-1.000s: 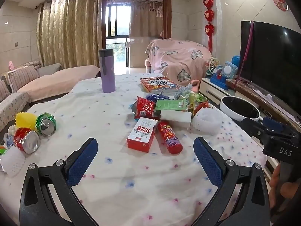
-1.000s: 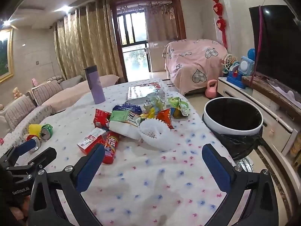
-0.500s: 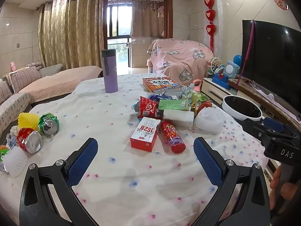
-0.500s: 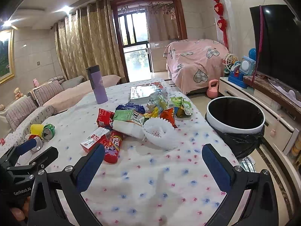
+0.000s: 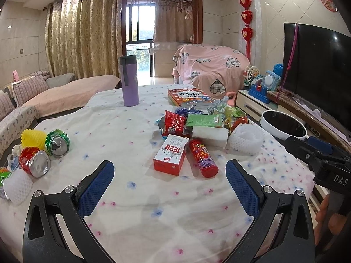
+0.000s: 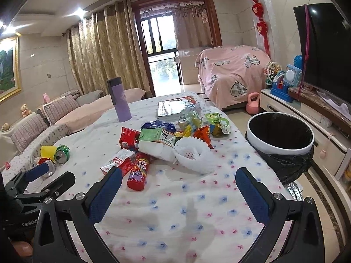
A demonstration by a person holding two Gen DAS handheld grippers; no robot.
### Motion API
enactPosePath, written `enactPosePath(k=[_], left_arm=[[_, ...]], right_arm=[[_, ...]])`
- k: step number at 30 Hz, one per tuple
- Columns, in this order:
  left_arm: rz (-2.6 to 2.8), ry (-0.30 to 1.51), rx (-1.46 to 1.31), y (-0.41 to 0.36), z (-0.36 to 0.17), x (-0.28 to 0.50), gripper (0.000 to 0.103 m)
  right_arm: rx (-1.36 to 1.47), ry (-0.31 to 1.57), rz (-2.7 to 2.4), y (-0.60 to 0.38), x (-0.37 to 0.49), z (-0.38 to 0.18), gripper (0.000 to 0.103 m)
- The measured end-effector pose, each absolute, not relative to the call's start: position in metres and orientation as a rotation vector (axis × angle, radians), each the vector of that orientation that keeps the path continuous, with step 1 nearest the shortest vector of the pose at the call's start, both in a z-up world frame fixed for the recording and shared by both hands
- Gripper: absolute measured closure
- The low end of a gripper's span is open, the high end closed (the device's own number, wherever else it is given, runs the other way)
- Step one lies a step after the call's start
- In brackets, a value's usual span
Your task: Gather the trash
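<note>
Daylight came through the far window [image 5: 140, 37], and ceiling lamps [image 6: 79, 12] flared white. The room was bright and sharp. Soft shadows lay on the near desk [image 6: 193, 210]. Fisheye bending curved the edges, with dark corners.

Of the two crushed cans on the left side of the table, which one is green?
The green can is the farther one, lying beside the yellow foam net. The nearer can is red, by the white foam net.

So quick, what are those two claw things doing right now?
Left gripper: open, holding nothing, above the table.
Right gripper: open, holding nothing.
</note>
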State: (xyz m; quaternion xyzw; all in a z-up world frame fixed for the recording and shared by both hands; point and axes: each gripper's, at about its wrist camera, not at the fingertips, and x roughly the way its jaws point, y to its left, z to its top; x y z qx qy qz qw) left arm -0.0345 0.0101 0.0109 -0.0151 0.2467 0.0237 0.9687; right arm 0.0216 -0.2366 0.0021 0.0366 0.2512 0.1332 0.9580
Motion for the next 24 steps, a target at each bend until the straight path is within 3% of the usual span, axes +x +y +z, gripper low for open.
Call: enactPosePath(k=[24], left_arm=[[0.053,0.488,-0.03,0.0141,0.0132,-0.0329,0.0]], right_arm=[[0.085,0.482,0.28,-0.2345,0.0192,0.006,0.0]])
